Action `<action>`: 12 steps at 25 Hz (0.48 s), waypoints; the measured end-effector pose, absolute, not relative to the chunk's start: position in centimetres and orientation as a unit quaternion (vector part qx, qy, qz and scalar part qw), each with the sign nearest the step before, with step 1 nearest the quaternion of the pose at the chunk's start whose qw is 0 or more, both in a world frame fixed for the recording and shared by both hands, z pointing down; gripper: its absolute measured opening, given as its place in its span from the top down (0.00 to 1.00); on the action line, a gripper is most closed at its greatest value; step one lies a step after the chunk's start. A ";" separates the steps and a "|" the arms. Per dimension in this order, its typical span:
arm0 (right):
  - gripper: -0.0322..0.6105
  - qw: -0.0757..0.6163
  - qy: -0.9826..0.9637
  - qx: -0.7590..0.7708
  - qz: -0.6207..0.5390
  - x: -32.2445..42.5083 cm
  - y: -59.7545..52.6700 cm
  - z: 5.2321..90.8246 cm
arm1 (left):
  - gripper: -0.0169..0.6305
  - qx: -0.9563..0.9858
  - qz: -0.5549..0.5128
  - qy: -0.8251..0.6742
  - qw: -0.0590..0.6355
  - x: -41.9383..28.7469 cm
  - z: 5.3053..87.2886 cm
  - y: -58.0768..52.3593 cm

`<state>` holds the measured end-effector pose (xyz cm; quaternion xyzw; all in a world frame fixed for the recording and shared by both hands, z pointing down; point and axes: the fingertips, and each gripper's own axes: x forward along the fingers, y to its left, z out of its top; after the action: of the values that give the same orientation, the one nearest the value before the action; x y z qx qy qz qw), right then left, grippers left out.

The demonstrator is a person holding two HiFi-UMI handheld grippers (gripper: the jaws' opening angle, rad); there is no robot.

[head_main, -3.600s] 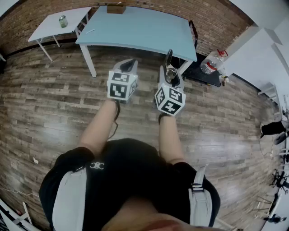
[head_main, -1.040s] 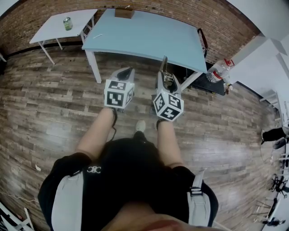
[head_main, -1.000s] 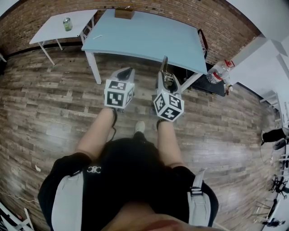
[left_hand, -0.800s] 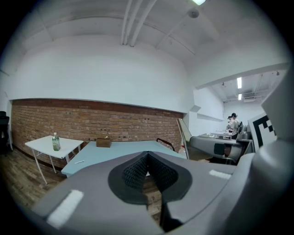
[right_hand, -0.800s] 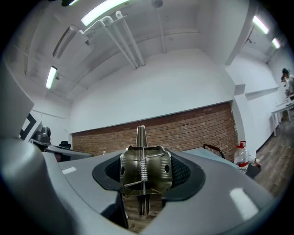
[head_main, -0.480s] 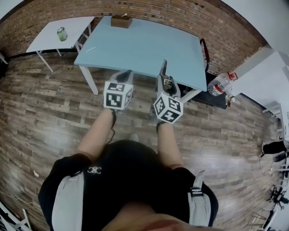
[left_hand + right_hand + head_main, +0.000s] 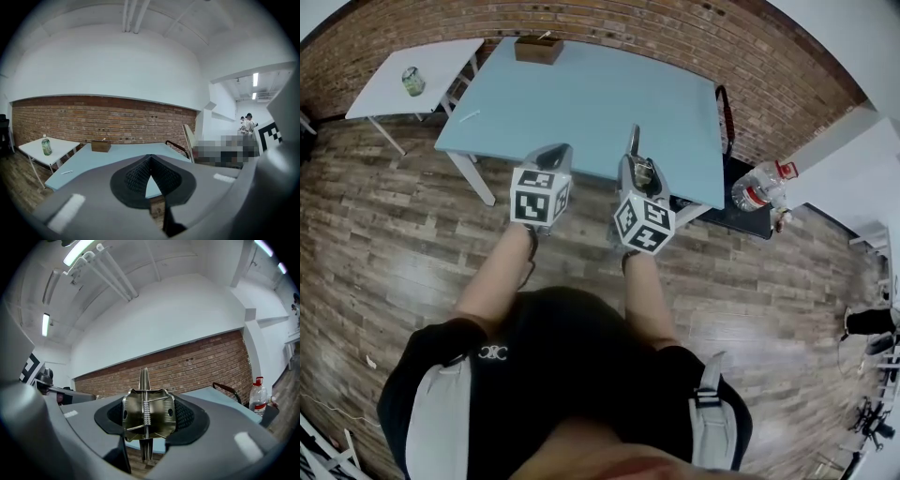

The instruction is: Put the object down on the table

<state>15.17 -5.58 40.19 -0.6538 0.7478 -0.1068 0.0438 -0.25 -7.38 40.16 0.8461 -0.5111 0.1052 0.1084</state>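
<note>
Straight ahead in the right gripper view, the right gripper has its two dark, textured jaws pressed against the sides of a metal clip. The clip is shiny folded sheet metal with a coiled spring down its middle and a thin blade pointing straight up. It is held in the air and does not touch the table.

In the left gripper view, the left gripper holds nothing. Its jaws are pressed together, meeting at their tips.

In the head view, a person in a black top holds both grippers side by side in front of the body. A cube with black and white square markers sits on each gripper. Both grippers reach over the near edge of a light blue table, with the clip above that edge.

A small brown box sits near the table's far edge. A small white item, too small to identify, lies near its left edge.

Left of the blue table stands a smaller white table with a bottle on it. A red brick wall runs behind both tables, and the floor is wooden planks. To the right of the blue table stands a large clear plastic bottle with a red cap.
</note>
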 end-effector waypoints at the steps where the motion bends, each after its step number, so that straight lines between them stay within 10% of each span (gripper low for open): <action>1: 0.59 0.043 0.749 -0.652 -0.108 15.5 -6.2 40.2 | 0.97 0.845 0.107 -0.513 0.108 0.0 40.2 -7.9; 12: 0.59 0.013 0.759 -0.639 -0.121 15.3 -11.7 42.8 | 0.97 0.832 0.110 -0.528 0.133 -0.6 42.9 -13.2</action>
<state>15.26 -11.72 42.79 -0.6391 0.7594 -0.1215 0.0127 -0.56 -13.16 42.87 0.8317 -0.5276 0.1100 0.1334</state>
